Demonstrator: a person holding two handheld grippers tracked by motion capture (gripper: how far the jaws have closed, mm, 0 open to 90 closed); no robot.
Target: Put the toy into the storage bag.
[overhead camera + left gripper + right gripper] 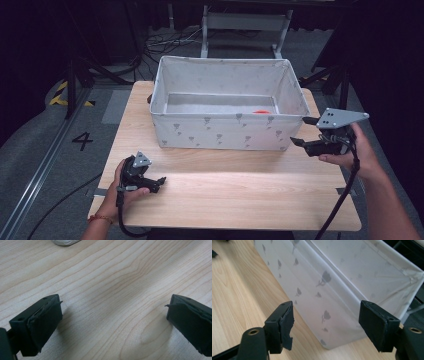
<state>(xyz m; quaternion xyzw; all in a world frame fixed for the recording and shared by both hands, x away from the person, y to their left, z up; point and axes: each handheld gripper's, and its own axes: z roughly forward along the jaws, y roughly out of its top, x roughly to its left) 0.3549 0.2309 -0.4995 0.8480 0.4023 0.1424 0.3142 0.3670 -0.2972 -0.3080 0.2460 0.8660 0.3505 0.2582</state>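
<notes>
A: Where does the right gripper [303,131] stand?

B: Off the near right corner of the fabric bin [220,132], jaws spread wide with nothing between them. In the right gripper view that corner [329,315] sits framed between the two pads, close ahead but not touched.

A: And the left gripper [159,182]?

B: Low over the wooden table [230,195] near the front left, jaws also wide apart and empty; the left gripper view has bare woodgrain [112,302] beneath it.

A: What makes the grab go well?

B: I'd say: bring one pad inside the rim and one outside, then close on the cloth wall near the corner seam, where it looks stiffest. Something orange [260,111] lies on the bin floor toward the right; keep the bin level so it doesn't slide.
</notes>
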